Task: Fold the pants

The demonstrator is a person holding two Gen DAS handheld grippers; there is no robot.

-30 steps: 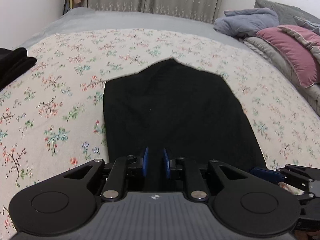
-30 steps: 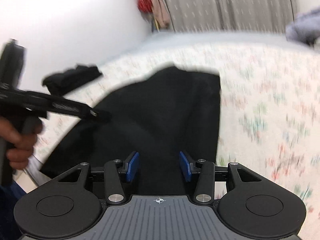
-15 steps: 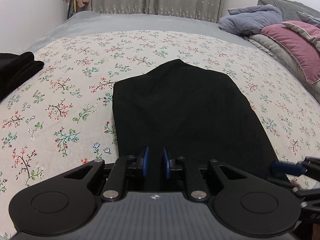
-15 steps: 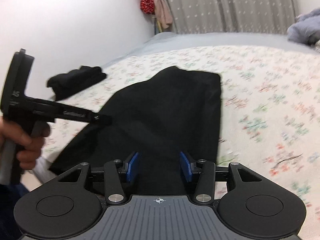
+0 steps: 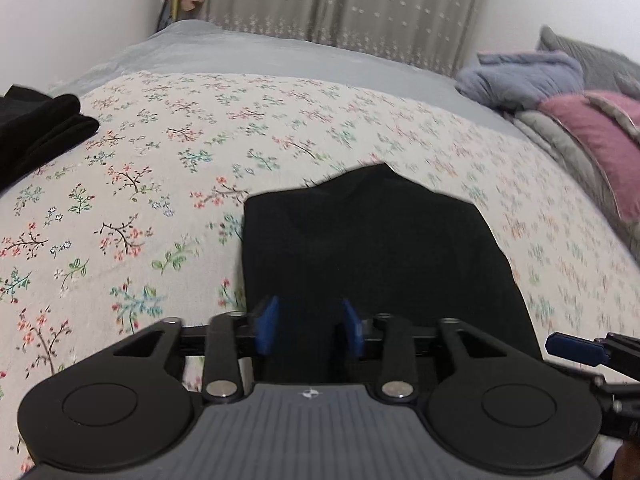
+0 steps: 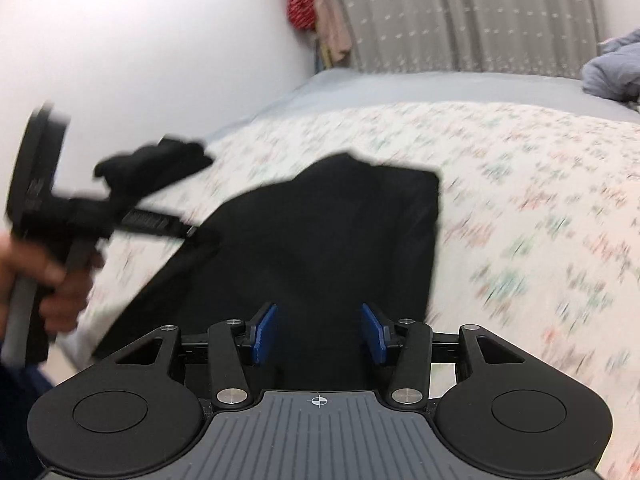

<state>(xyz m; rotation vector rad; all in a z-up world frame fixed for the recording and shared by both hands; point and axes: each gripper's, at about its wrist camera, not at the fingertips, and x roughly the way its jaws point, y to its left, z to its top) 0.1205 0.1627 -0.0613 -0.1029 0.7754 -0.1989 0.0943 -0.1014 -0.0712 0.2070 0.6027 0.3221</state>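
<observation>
Black pants lie folded flat on the flower-print bed sheet. My left gripper hovers at their near edge. Its jaws are opening, and the blue pads stand apart with black cloth lying in the gap, not pressed. The right wrist view shows the same pants, with my right gripper open over their near end and cloth lying below its pads. A hand holds the blurred left gripper at the pants' left edge. One blue fingertip of the right gripper shows at lower right in the left wrist view.
A second dark garment pile lies at the bed's left side. Pink and grey pillows and a blue-grey blanket lie along the right. A grey curtain hangs behind the bed, and a white wall runs along the left.
The left gripper's pads have spread apart from a narrow gap. Both grippers have lifted slightly, and the right wrist view is blurred again.
</observation>
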